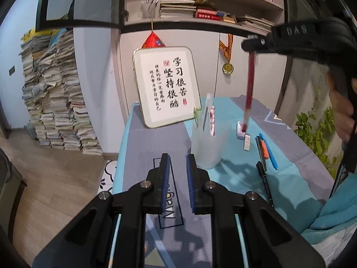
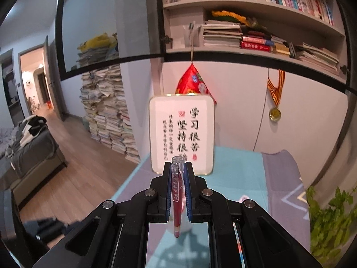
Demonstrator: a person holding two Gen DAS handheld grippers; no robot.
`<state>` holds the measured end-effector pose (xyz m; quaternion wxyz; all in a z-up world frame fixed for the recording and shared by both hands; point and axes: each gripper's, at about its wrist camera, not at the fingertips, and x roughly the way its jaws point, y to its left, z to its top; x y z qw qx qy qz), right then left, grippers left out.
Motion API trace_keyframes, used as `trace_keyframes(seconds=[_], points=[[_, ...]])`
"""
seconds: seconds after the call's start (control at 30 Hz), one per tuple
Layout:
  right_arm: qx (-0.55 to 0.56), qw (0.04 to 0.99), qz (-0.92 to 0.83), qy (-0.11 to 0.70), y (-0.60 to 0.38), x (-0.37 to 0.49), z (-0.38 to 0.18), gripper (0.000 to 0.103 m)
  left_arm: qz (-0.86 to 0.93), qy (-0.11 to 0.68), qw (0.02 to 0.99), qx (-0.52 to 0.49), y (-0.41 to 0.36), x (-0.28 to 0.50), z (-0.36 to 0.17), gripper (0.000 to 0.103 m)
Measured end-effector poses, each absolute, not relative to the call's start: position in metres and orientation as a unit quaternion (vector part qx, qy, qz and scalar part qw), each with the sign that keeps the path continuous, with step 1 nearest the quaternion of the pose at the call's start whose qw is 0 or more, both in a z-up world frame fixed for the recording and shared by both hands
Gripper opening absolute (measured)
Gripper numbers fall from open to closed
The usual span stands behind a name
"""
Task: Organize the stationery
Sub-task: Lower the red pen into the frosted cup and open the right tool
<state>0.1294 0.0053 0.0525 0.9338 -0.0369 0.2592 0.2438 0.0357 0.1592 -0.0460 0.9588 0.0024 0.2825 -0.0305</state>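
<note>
My right gripper (image 2: 177,167) is shut on a red pen (image 2: 177,201) with a clear cap, which points down between the pads. In the left wrist view the same gripper (image 1: 253,44) holds that red pen (image 1: 250,89) hanging above the table, right of a frosted cup (image 1: 209,143). The cup holds a ruler and a few pens. My left gripper (image 1: 178,158) hovers just in front of the cup, its jaws nearly together with nothing between them. Two erasers (image 1: 244,137), an orange pen (image 1: 264,150), a blue pen (image 1: 271,155) and a black pen (image 1: 265,183) lie on the cloth.
A framed calligraphy board (image 1: 165,87) leans against the wall behind the cup. A leafy plant (image 1: 316,131) stands at the table's right edge. A person's hand (image 1: 341,111) grips the right handle. Tall paper stacks (image 1: 55,93) stand on the floor to the left.
</note>
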Motion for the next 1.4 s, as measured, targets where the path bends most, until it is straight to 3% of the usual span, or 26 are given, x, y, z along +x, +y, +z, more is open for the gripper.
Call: trace_keyframes(seconds=[0.8,1.4], points=[[-0.041,0.93,0.235,0.279,0.024,0.17,0.031,0.011,-0.052,0.324,0.944,-0.01,0.162,0.064,-0.076,0.014],[-0.038,0.907,0.216,0.36,0.02,0.196,-0.021,0.011,-0.056,0.338,0.939,-0.009,0.159,0.071,-0.083,0.014]])
